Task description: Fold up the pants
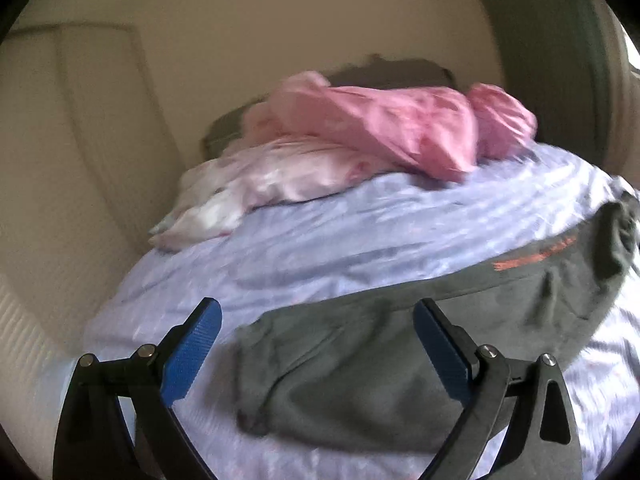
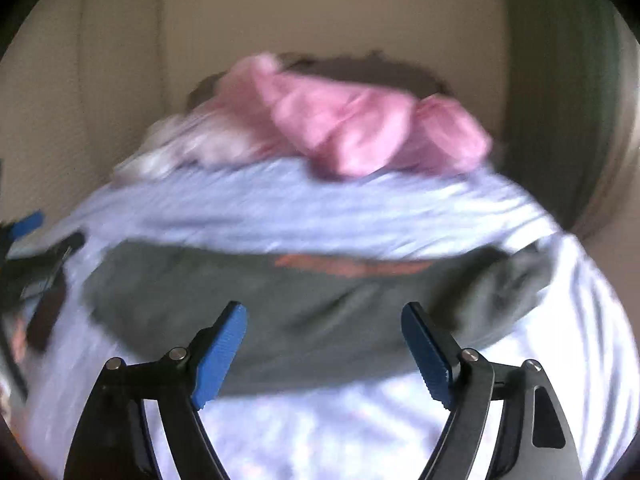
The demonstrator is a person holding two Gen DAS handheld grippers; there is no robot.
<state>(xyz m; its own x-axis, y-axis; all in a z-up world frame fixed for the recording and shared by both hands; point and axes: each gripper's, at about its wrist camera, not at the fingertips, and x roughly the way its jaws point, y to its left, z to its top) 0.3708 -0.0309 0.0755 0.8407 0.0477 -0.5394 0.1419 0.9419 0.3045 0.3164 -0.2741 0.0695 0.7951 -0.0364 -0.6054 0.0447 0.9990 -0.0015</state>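
Note:
Dark grey-green pants (image 1: 360,360) with an orange print (image 1: 536,254) lie folded lengthwise across a pale lilac bed sheet (image 1: 320,232). My left gripper (image 1: 318,306) hangs above their left end, open, with nothing between its blue pads. In the blurred right wrist view the same pants (image 2: 280,300) stretch from left to right, orange print (image 2: 352,266) on their far side. My right gripper (image 2: 324,307) is open over their near edge and holds nothing. A blue fingertip (image 2: 28,222) of the left gripper shows at the left edge of that view.
A heap of pink clothes (image 1: 380,128) and a pale pink-white cloth (image 1: 248,188) lie at the far end of the bed. A beige wall stands behind, a white panelled door (image 1: 60,140) at left, a dark green curtain (image 1: 552,60) at right.

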